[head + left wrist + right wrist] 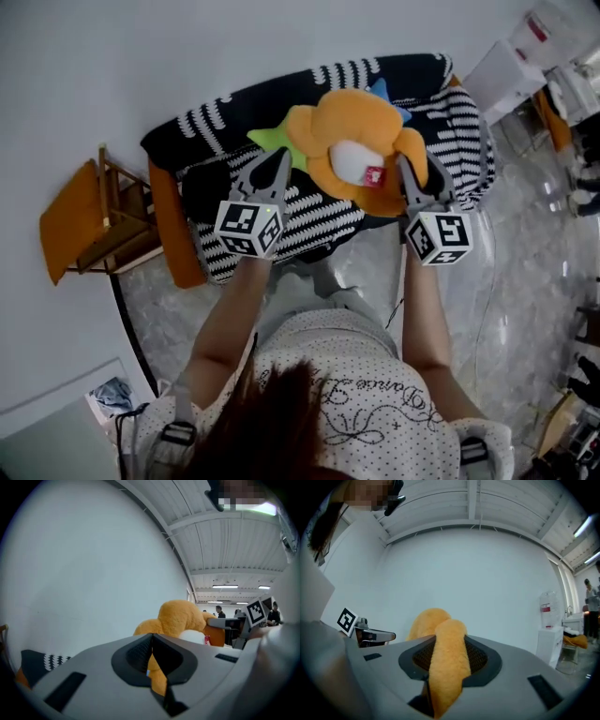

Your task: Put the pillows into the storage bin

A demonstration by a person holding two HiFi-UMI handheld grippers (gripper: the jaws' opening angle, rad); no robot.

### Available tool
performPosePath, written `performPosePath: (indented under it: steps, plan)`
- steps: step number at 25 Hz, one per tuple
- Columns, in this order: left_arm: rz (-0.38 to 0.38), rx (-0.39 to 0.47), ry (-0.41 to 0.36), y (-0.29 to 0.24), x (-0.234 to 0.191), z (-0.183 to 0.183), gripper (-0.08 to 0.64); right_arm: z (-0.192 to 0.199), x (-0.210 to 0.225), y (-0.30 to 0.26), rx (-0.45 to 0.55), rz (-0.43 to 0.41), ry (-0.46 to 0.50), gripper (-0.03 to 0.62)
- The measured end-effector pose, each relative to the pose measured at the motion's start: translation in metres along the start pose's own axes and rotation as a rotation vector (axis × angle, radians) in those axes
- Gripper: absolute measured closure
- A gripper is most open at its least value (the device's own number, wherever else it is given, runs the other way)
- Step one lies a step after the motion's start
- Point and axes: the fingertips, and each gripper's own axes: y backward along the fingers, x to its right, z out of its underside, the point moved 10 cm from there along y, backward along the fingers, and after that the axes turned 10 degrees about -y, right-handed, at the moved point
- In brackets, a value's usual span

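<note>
Over striped knit bin (309,220), fuzzy orange pillow (352,127)

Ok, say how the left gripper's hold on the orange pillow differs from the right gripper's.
The left gripper has its jaws pressed together on a thin edge of the orange plush pillow; the right gripper has its jaws apart round a thick fold. The left gripper takes the pillow's left side, the right gripper its right side. Both hold the same pillow.
</note>
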Motion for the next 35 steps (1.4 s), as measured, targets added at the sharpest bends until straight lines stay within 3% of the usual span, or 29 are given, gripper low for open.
performPosePath:
  steps: [9, 14, 23, 35]
  plan:
    - [0.189, 0.039, -0.014, -0.065, 0.167, -0.027, 0.555, -0.031, 0.105, 0.154, 0.04, 0.18, 0.055, 0.454]
    - [0.287, 0.041, -0.018, -0.102, 0.233, -0.024, 0.555, -0.033, 0.152, 0.205, 0.07, 0.27, 0.045, 0.454]
    - [0.455, 0.025, -0.024, -0.193, 0.295, -0.021, 0.555, -0.03, 0.22, 0.245, 0.088, 0.455, 0.0, 0.454]
    - [0.716, 0.021, -0.038, -0.366, 0.333, -0.019, 0.555, -0.031, 0.317, 0.217, 0.1, 0.714, -0.022, 0.453]
